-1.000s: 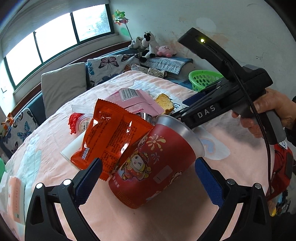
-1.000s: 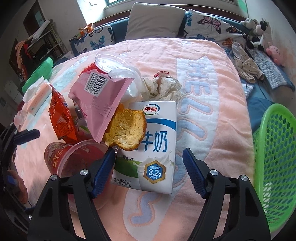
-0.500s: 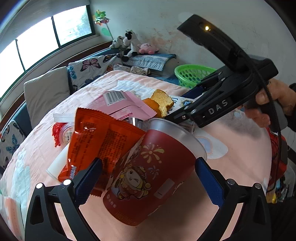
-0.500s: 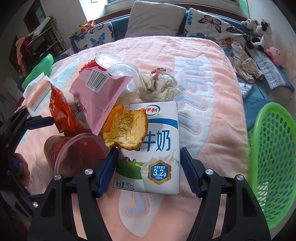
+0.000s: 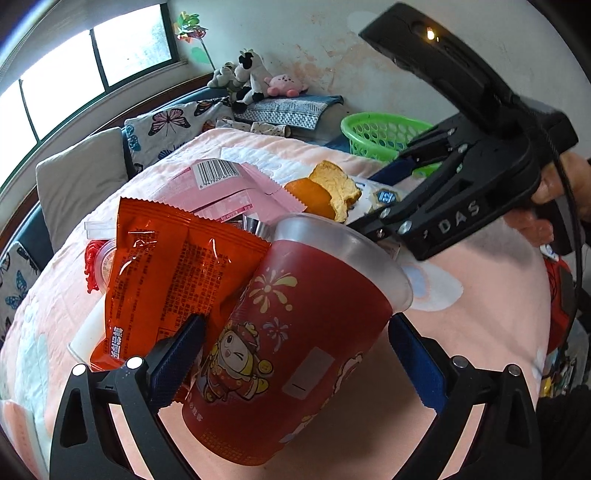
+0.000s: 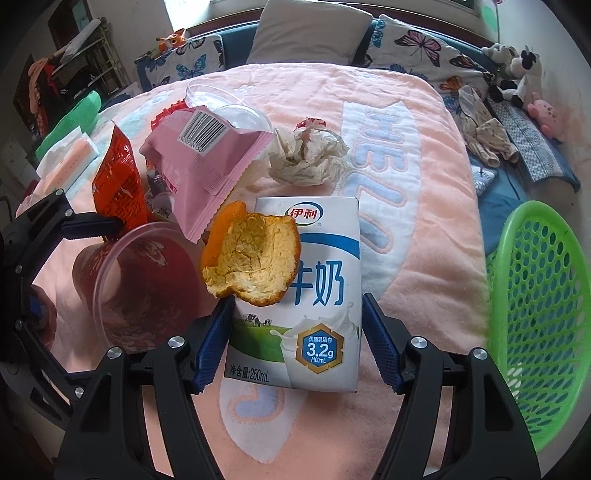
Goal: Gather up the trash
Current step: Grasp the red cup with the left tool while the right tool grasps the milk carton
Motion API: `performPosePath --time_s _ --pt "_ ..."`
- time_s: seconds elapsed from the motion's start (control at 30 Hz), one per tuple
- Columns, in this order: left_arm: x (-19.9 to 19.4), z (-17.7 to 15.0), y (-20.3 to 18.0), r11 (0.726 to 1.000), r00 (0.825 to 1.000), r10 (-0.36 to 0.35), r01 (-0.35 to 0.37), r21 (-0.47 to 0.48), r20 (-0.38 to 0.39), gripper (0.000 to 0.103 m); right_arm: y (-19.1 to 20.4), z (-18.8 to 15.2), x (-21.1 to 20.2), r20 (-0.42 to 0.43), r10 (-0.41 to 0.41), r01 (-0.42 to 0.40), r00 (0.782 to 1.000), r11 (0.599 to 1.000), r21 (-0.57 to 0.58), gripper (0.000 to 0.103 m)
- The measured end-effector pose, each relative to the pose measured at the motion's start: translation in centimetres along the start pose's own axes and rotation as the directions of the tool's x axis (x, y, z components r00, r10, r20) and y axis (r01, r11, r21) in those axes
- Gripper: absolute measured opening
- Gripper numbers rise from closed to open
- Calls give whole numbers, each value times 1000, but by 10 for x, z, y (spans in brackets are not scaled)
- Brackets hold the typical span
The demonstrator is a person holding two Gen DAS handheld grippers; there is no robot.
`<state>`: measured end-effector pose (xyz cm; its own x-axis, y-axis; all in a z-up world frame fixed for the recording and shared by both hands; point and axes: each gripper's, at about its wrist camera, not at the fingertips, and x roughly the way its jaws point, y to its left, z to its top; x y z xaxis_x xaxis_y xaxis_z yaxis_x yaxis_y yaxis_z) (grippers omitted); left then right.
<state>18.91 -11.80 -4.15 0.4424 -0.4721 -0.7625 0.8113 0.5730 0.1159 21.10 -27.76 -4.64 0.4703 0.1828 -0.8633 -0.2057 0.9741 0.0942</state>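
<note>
A red printed plastic cup [image 5: 291, 350] lies tilted between the pads of my left gripper [image 5: 295, 360], which is shut on it; it also shows in the right wrist view [image 6: 140, 284]. My right gripper [image 6: 295, 343] is shut on a white milk carton [image 6: 314, 295] with an orange peel [image 6: 255, 266] resting on it. An orange snack wrapper [image 5: 166, 273] and a pink wrapper [image 5: 229, 184] lie against the cup. A crumpled tissue [image 6: 310, 155] lies beyond the carton.
A green plastic basket [image 6: 539, 295] stands at the right of the pink blanket [image 6: 424, 258]. Clear plastic lids [image 6: 218, 99], pillows [image 6: 310, 33] and plush toys [image 6: 517, 74] are at the far side. A person's hand holds the right gripper's body [image 5: 480, 147].
The left gripper's pads have closed onto the red cup and the view has come nearer. The right gripper's pads have closed onto the milk carton.
</note>
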Motion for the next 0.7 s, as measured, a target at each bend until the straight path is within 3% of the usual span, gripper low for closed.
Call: performPosePath --time_s 0.07,0.27,0.5,0.7 --pt "-1 0 -1 1000 1000 -8 8 -10 5 86 1 0 -3 7 -6 6 1000 1000 -1 68" --pt "-10 -1 -6 999 1000 9 -8 -49 20 74 9 -1 -18 18 -66 68 998 996 -65 67" --pt "-19 -7 -10 995 999 36 -34 -96 21 69 27 -8 -41 38 -170 174 985 968 -180 67" --pt "-33 -12 -15 992 999 47 -44 -118 25 68 31 -15 -55 53 -218 224 975 952 -208 67"
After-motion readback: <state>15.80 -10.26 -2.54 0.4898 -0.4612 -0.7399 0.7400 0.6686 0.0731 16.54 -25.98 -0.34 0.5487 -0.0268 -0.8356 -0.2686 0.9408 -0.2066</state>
